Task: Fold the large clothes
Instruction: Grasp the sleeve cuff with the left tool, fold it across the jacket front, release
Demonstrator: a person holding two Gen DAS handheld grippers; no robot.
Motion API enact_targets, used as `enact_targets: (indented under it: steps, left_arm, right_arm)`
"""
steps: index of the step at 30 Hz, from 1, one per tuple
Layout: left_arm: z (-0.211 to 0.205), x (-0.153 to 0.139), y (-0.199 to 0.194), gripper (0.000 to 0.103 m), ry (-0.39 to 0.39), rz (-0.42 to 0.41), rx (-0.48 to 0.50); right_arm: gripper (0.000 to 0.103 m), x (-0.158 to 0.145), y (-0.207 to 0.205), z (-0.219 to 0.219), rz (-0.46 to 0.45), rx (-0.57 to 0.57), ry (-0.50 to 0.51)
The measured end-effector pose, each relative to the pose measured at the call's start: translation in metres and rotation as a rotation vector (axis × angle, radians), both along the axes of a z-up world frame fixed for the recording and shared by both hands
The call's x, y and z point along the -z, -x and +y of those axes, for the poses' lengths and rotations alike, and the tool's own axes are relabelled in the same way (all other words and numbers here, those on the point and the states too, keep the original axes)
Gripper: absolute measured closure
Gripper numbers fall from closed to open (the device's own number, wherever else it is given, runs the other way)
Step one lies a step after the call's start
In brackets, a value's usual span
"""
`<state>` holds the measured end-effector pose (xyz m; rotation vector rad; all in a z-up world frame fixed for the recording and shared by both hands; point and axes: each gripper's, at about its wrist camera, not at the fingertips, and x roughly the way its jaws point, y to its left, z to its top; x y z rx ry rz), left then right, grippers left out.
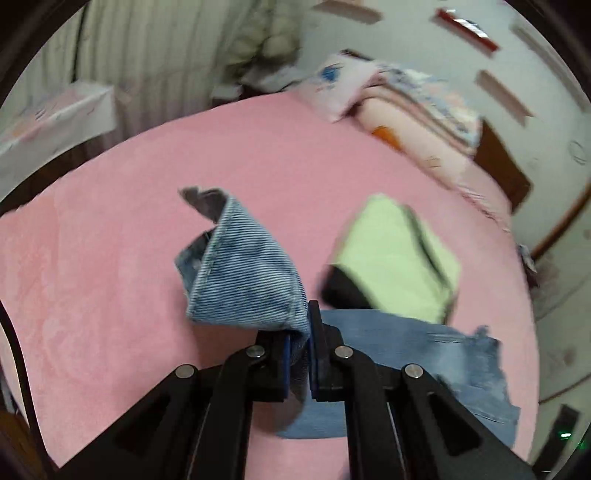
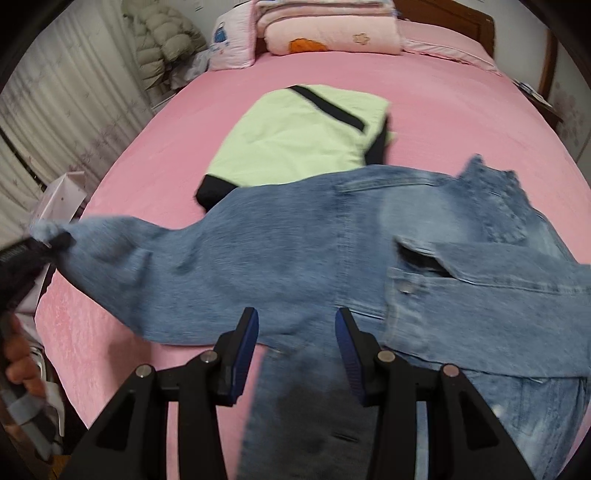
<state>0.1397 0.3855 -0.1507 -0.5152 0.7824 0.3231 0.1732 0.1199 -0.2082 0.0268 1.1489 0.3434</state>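
Observation:
A light blue denim jacket [image 2: 332,251] lies spread across the pink bed [image 2: 461,110]. My left gripper [image 1: 298,332] is shut on the end of one denim sleeve [image 1: 240,273] and holds it lifted above the bed. In the right wrist view that gripper [image 2: 40,243] shows at the far left, with the sleeve stretched toward it. My right gripper [image 2: 295,332] is open and empty, hovering just above the jacket's lower part near the front edge of the bed.
A folded light green and black garment [image 2: 306,136] lies on the bed just beyond the jacket. Pillows and folded pink quilts [image 2: 332,33] are stacked at the headboard. Curtains [image 2: 55,92] and a puffy coat [image 2: 166,44] stand at the left side.

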Motion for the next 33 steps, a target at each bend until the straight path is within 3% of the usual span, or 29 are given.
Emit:
enact_targets:
  steps: [5, 10, 14, 19, 24, 27, 29, 33]
  left_arm:
    - [-0.091, -0.047, -0.017, 0.099, 0.006, -0.119, 0.166]
    - [-0.193, -0.052, -0.043, 0.099, 0.041, -0.145, 0.353]
    - [-0.279, -0.025, -0.065, 0.099, 0.068, -0.095, 0.493]
    - [-0.371, 0.039, -0.081, 0.098, 0.011, 0.044, 0.631]
    - [-0.419, 0.102, -0.073, 0.097, -0.073, 0.197, 0.729]
    - [-0.415, 0.116, -0.066, 0.076, -0.069, 0.253, 0.773]
    - [-0.410, 0.116, -0.059, 0.044, -0.039, 0.276, 0.797]
    - [-0.398, 0.092, -0.033, 0.033, -0.064, 0.248, 0.825]
  right_arm:
    - [0.060, -0.009, 0.002, -0.059, -0.010, 0.057, -0.006]
    - [0.060, -0.010, 0.004, -0.132, -0.017, 0.151, 0.012]
    - [0.060, -0.005, 0.009, -0.189, 0.004, 0.239, 0.022]
    - [0.059, 0.007, 0.018, -0.245, 0.020, 0.318, 0.050]
    - [0.059, 0.026, 0.025, -0.281, 0.060, 0.359, 0.063]
    - [0.059, 0.035, 0.026, -0.294, 0.086, 0.366, 0.047]
    - [0.059, 0.038, 0.025, -0.298, 0.101, 0.363, 0.025]
    - [0.059, 0.039, 0.018, -0.299, 0.125, 0.352, -0.055]
